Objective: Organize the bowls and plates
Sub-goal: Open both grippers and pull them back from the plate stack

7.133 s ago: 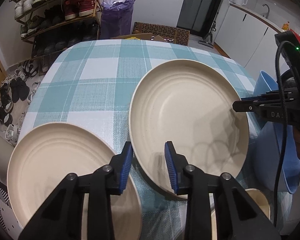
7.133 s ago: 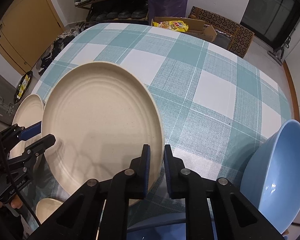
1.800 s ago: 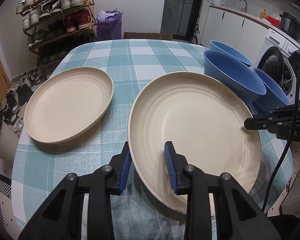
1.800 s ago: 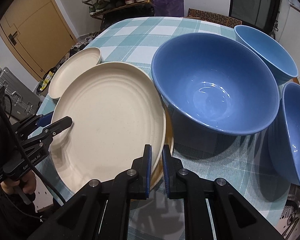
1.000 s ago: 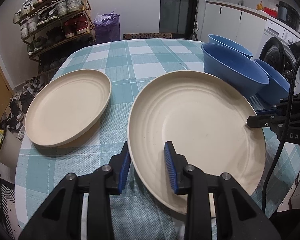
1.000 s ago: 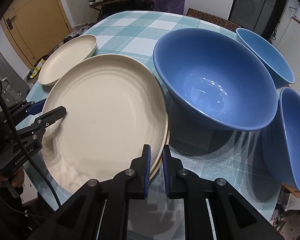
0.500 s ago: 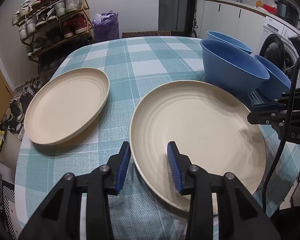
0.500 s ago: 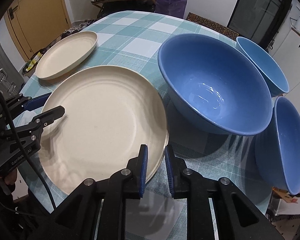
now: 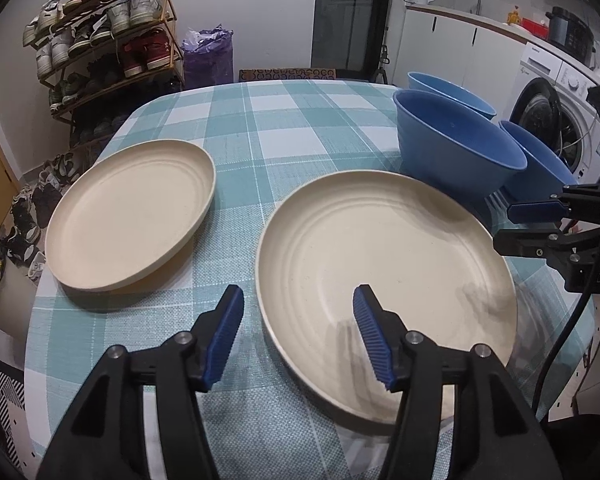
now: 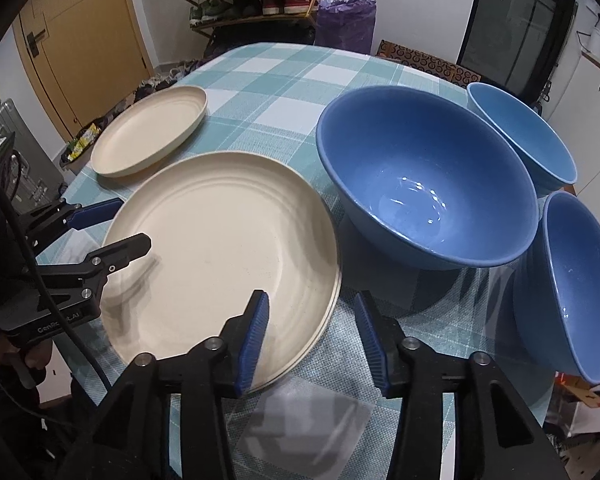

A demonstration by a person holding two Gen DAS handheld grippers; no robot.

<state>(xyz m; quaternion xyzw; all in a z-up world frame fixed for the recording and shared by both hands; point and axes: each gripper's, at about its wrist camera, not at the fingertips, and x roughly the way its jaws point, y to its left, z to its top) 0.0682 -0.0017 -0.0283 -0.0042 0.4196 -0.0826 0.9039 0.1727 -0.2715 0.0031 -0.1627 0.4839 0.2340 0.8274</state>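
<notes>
A large cream plate (image 9: pixel 384 248) lies on another cream plate beneath it, whose rim shows in the right wrist view (image 10: pixel 220 248). My left gripper (image 9: pixel 298 336) is open, its jaws either side of the plate's near rim. My right gripper (image 10: pixel 312 332) is open at the opposite rim; it also shows in the left wrist view (image 9: pixel 528 224). A second cream plate (image 9: pixel 130 212) lies to the left. Three blue bowls sit right: a big one (image 10: pixel 424 184) and two smaller ones (image 10: pixel 520 136) (image 10: pixel 576 284).
The table wears a teal checked cloth (image 9: pixel 284 120). A shoe rack (image 9: pixel 108 40) and purple bag (image 9: pixel 208 56) stand behind it. A washing machine (image 9: pixel 556 112) is at the right. A wooden door (image 10: pixel 80 40) is at the left.
Both grippers have opened and let go of the large cream plate, which now rests on the plate under it. Both have drawn back slightly from its rim.
</notes>
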